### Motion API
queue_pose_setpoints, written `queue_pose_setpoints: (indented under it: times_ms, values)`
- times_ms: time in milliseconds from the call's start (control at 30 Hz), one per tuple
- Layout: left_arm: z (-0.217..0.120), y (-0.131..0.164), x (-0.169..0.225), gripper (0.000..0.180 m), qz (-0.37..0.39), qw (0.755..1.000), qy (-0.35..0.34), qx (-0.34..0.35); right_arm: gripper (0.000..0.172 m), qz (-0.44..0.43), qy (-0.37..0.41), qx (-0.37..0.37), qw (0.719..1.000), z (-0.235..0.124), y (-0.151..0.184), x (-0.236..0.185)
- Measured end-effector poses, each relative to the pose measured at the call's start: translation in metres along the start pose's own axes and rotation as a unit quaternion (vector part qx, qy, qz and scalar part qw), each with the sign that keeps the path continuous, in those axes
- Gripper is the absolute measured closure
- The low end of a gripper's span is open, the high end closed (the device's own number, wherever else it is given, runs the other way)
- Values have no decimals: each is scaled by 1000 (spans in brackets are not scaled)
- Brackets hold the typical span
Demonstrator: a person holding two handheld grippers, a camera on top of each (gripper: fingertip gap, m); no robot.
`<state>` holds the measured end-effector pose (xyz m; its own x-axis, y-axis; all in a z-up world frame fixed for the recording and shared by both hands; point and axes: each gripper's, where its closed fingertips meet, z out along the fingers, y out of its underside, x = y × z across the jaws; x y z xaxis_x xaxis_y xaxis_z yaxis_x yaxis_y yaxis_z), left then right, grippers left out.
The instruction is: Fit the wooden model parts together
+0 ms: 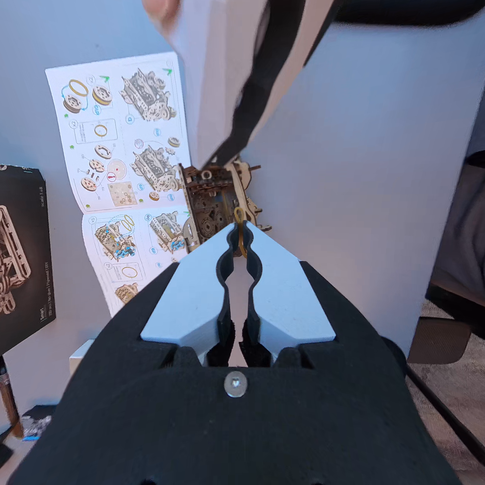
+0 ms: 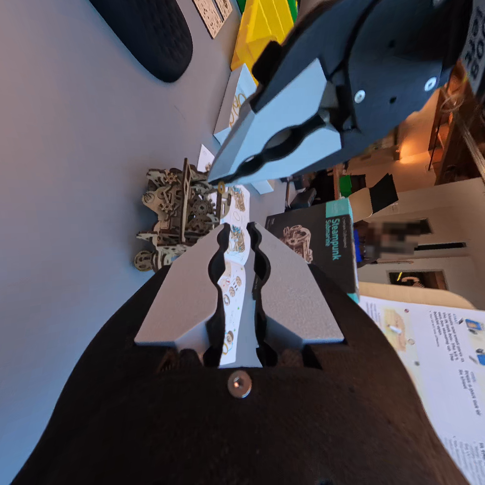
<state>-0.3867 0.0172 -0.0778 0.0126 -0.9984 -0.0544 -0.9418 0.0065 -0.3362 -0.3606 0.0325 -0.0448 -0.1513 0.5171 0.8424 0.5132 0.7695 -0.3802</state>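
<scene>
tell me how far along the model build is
Mostly built: the wooden model stands on the table with its gears and wheels fitted. In hand: the left gripper pinches a yellow rubber band right at the model's frame. The right gripper is open and holds nothing. Left: hooking the band inside, as the open booklet seems to show.

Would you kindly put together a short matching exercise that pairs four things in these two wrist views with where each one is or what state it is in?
Things:
1. yellow rubber band
2. wooden model
3. instruction booklet
4. right gripper

Places or states:
A. lying open on the table beside the model
B. pinched at the tips of the left gripper
C. jaws apart, nothing between them
D. standing on the grey table, gears showing

Pairs: 1-B, 2-D, 3-A, 4-C
</scene>
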Motion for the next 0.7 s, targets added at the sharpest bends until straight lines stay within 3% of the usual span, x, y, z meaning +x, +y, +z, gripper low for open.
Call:
queue_pose_setpoints:
  times_ms: [200, 333, 700]
  values:
    - [14, 0, -8, 180, 25, 998, -34, -57, 155, 111, -26, 24, 993, 0, 27, -3]
    - [21, -2, -12, 180, 26, 996, -59, -67, 155, 144, -45, 57, 987, -2, 19, -5]
    - [33, 4, -14, 180, -2, 992, -92, -81, 156, 167, -76, 65, 981, 6, 15, -17]
